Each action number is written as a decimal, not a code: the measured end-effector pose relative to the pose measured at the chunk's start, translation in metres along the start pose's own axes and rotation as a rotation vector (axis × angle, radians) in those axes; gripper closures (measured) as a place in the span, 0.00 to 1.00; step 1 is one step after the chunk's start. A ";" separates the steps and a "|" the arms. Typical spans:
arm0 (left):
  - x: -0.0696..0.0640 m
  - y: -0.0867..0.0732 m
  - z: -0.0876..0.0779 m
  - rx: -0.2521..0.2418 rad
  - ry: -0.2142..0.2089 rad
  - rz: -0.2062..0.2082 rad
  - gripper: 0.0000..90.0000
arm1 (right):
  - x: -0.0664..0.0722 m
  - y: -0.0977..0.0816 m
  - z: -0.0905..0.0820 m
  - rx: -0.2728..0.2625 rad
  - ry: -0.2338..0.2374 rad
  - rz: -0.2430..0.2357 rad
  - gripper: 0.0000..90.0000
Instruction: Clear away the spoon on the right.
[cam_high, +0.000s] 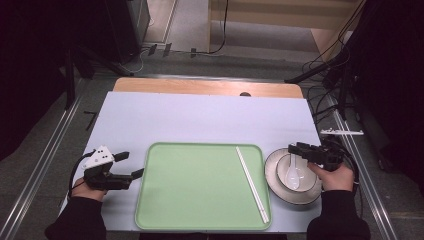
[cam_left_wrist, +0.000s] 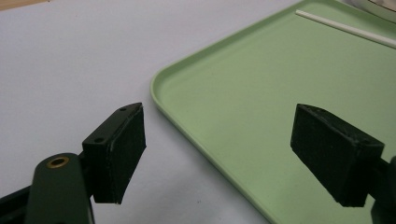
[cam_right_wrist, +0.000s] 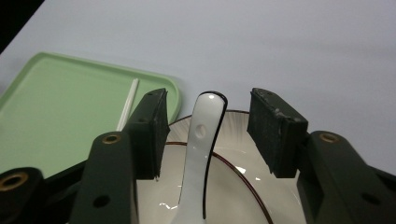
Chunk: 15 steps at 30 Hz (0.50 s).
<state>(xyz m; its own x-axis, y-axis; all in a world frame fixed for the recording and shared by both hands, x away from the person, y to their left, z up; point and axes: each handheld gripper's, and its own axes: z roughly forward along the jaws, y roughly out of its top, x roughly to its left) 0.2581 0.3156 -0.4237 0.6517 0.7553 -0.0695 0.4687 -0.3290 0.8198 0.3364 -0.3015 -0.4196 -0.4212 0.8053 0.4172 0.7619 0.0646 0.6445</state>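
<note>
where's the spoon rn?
High view, right side: the white spoon lies in the bowl on the plate, just right of the green tray. Its handle sits between the right gripper pads, untouched.

The left gripper (cam_high: 131, 165) is at the lower left of the high view, held in the left hand (cam_high: 86, 190), its jaws wide apart and nothing between them. The right gripper (cam_high: 292, 149) is at the right, held by the right hand (cam_high: 334, 177), jaws half apart, pointing toward frame left
</note>
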 end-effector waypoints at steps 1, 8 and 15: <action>0.000 0.000 0.000 0.000 -0.001 0.000 0.20 | 0.000 0.000 0.001 0.004 0.000 -0.001 0.57; 0.000 0.000 0.000 0.003 0.000 0.001 0.20 | 0.003 0.001 0.007 0.029 -0.008 0.007 0.68; 0.000 0.000 0.000 0.001 -0.001 0.004 0.20 | 0.002 0.002 0.011 0.046 -0.007 0.003 0.78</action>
<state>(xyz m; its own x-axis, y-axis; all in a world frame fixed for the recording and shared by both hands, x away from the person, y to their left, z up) 0.2582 0.3152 -0.4235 0.6543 0.7533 -0.0670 0.4670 -0.3327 0.8193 0.3421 -0.2933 -0.4247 -0.4159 0.8094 0.4146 0.7851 0.0895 0.6129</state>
